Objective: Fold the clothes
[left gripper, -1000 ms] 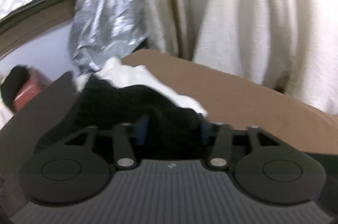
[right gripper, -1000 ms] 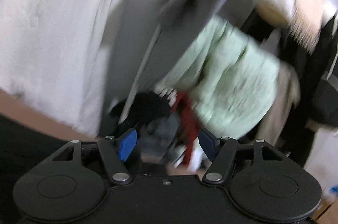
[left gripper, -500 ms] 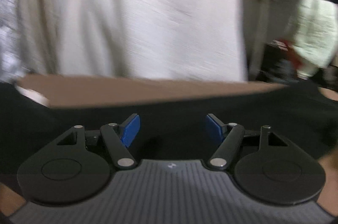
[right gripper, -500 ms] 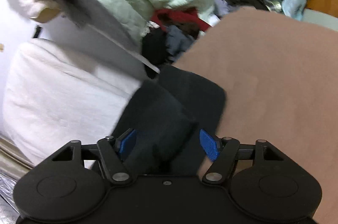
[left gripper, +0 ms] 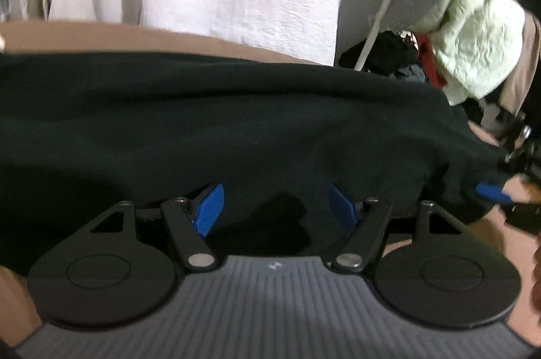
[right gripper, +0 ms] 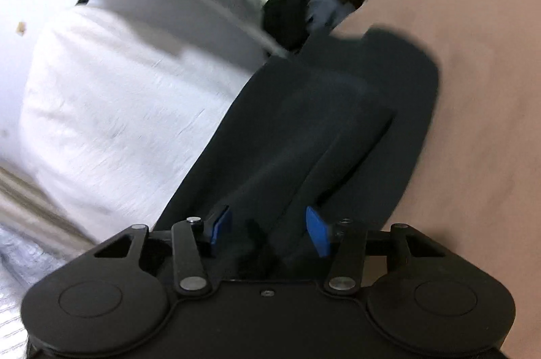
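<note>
A black garment (left gripper: 236, 122) lies spread across a tan surface (right gripper: 473, 122), one end doubled into a loose fold but the folding judged far from finished. The left tongs (left gripper: 275, 206) hover apart over the cloth, while the right tongs (right gripper: 268, 232) are closing around a raised ridge, not yet pinching it. Bare surface lies open to the right; a white bundle (right gripper: 118, 122) and a clothes heap (left gripper: 473, 41) crowd the far edge.
</note>
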{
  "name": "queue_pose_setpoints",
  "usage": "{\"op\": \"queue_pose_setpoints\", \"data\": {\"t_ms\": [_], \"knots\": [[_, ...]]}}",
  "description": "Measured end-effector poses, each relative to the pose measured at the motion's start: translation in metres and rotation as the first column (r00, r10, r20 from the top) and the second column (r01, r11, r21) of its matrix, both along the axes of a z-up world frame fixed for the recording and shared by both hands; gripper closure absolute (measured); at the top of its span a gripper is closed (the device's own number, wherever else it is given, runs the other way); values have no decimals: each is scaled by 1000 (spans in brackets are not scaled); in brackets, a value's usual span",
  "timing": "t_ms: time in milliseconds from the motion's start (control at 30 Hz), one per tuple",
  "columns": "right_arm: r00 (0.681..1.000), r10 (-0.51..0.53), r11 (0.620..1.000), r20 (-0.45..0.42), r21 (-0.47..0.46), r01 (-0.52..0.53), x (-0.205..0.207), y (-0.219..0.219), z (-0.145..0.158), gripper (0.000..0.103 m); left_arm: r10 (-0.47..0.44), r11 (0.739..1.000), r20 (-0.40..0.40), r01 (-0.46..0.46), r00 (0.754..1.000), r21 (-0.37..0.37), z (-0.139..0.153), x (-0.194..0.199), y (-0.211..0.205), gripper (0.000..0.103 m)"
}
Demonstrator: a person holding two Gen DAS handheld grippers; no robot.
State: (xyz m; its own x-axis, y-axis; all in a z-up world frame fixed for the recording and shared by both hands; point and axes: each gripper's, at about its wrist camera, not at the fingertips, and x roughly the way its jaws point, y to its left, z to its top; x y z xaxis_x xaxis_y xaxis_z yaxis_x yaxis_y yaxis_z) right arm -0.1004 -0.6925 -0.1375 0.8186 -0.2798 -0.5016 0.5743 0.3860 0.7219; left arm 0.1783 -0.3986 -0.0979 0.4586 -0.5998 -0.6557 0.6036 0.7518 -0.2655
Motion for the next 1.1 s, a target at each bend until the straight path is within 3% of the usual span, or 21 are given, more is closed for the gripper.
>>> {"op": "queue_pose_setpoints", "data": {"t_ms": [67,167,300,433,567,600,633,667,733,833,900,933,1000,1067,1100], "knots": [[995,-7,996,-97,-94,-2,7,7,4,47,-1,1000,-14,1,1000,17,-5,4,1,35],[985,-71,989,-157,-143,49,9,0,0,45,-11,999,11,10,1000,53,-8,2,-4,35],[991,-114,993,-63,-46,111,-4,-20,-16,45,-44,993,97,32,994,117,-19,-6,-14,34],[988,-151,988,35,36,150,-15,-34,-27,45,-44,992,144,26,989,125,-33,-14,-13,34],[984,-176,984,28,-17,176,-9,-45,-28,46,-26,994,151,9,988,111,-38,-17,-9,34],[985,-173,984,-1,-48,172,-4,-45,-28,55,-23,994,144,7,989,110,-36,-16,-9,34],[986,-164,984,-41,-84,160,2,-45,-28,77,-26,994,136,11,990,112,-33,-13,-11,34],[984,-135,983,-120,-143,117,10,-42,-25,87,-33,993,122,19,992,117,-29,-11,-12,34],[970,-116,960,-212,-275,55,17,-30,-9,94,-30,993,107,18,994,114,-19,-4,-11,33],[973,-165,903,-163,-422,82,9,-14,35,96,-9,995,98,0,995,95,-2,7,-6,35],[968,-219,832,-123,-541,119,-6,-2,78,97,1,998,78,-5,997,55,7,12,-1,35],[953,-265,776,-144,-619,122,-7,1,90,97,-1,1000,49,0,999,22,7,14,-1,33],[912,-329,739,-245,-668,87,-6,-2,84,97,-13,1000,-4,13,1000,18,1,16,-5,33],[913,-265,850,-310,-522,69,-10,-22,51,97,-1,996,-42,5,999,84,-15,15,-16,33],[915,-265,886,-305,-452,106,-14,-29,39,97,8,994,-23,-5,1000,107,-22,11,-20,33]]}}
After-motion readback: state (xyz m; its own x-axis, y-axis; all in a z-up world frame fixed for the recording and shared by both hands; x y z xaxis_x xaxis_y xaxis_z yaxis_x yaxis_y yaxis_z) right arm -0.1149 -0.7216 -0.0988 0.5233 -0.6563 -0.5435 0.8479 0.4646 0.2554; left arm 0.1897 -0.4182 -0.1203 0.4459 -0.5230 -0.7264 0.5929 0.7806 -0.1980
